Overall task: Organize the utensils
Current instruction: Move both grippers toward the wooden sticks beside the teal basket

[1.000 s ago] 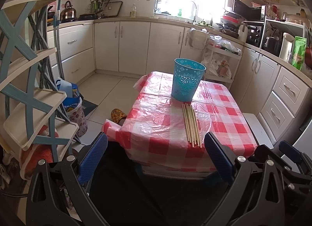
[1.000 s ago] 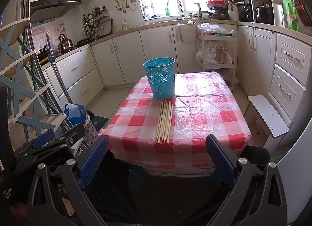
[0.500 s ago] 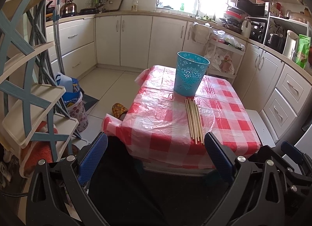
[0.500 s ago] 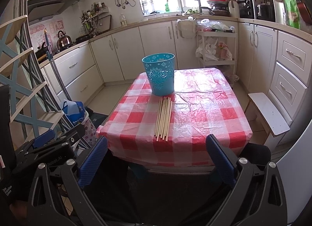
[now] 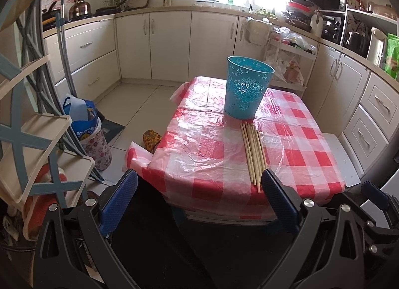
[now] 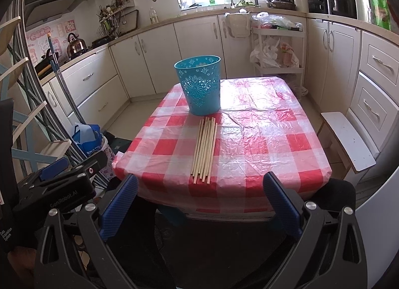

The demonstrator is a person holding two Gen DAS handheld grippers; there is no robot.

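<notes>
The left hand-held gripper (image 5: 199, 199) is held with jaws apart and empty, short of the desk (image 6: 261, 139). A bundle of wooden sticks (image 6: 205, 150) lies mid-desk, just near of the blue bin (image 6: 199, 87). The right hand-held gripper (image 6: 199, 196) is likewise spread. Thin sticks may be scattered or rolled off the plastic cover if pinched unevenly.

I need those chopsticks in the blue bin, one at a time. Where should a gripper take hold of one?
Probably the outermost stick of the chopsticks, at its near end by the table edge. They lie flat, touching, pointing at the bin, so come from above, fingers straddling that stick crosswise.
</notes>
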